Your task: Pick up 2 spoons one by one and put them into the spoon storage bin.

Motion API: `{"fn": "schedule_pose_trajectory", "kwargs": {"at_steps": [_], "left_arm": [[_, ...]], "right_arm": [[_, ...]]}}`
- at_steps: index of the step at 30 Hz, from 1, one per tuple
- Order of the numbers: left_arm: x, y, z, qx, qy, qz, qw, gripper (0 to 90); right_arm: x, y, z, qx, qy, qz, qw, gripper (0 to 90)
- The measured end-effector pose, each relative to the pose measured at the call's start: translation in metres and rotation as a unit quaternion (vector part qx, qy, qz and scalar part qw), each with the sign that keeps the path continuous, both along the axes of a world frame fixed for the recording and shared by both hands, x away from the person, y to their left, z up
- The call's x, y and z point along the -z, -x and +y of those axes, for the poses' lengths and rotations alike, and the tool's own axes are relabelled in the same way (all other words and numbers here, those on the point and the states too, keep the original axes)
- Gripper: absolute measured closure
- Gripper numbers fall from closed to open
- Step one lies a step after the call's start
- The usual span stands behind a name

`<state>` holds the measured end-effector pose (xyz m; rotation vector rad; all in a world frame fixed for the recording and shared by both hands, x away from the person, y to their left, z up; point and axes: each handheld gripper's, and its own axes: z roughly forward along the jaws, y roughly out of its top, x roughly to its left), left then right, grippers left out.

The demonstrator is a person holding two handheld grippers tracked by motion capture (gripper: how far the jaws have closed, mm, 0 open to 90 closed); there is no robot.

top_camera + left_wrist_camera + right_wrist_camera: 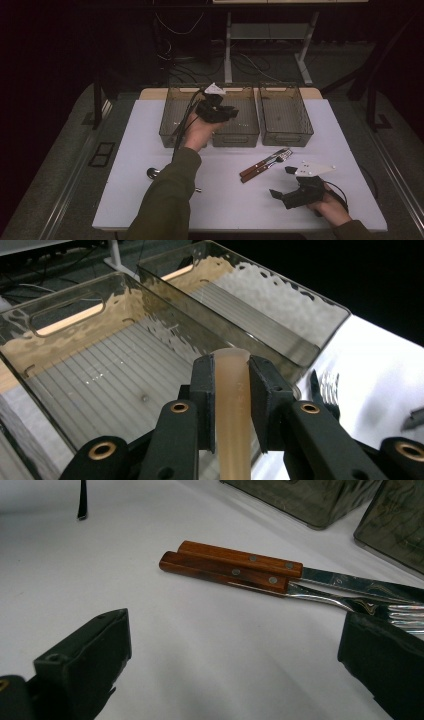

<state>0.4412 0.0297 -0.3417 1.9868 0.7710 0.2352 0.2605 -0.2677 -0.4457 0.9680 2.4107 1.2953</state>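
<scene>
High view: the left gripper (216, 111) hangs over the middle smoky-clear plastic bin (248, 131) at upper centre, clenched on a pale tan wooden handle (232, 405) held upright between its jaws, apparently so the piece can drop into that bin. Its working end is hidden. At lower right the right gripper (286, 182) rests with jaws spread, facing the wood-handled knife (280, 567) and wood-handled fork (260, 580) lying together, likely next to be sorted.

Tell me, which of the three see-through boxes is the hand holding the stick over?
The middle box. The left gripper hangs above it, clamping a pale stick; the left box and right box have nothing held over them.
</scene>
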Motion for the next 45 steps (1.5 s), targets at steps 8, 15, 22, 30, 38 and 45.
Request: {"fn": "schedule_pose_trajectory", "kwargs": {"at_steps": [8, 15, 22, 30, 38, 45], "left_arm": [[0.007, -0.018, -0.012, -0.010, 0.000, -0.002, 0.9999, 72.5], [0.015, -0.032, -0.021, -0.038, -0.012, 0.000, 0.9992, 72.5], [0.025, -0.042, -0.025, -0.065, -0.030, 0.013, 0.9973, 72.4], [0.036, -0.049, -0.026, -0.081, -0.044, 0.027, 0.9954, 72.2], [0.036, -0.048, -0.027, -0.086, -0.052, 0.016, 0.9948, 55.6], [0.026, -0.040, -0.022, -0.056, -0.050, 0.010, 0.9971, 45.7]], "right_arm": [[0.000, 0.000, 0.001, -0.002, -0.003, -0.001, 1.0000, 0.9], [-0.001, 0.001, 0.001, -0.003, -0.005, -0.001, 1.0000, 0.9], [-0.001, 0.001, 0.001, -0.005, -0.007, -0.004, 1.0000, 0.9], [-0.002, 0.002, 0.001, -0.007, -0.006, -0.002, 1.0000, 0.9], [-0.002, 0.002, 0.001, -0.008, -0.008, -0.001, 0.9999, 0.9], [-0.002, 0.002, 0.001, -0.008, -0.005, -0.002, 1.0000, 0.9]]}}
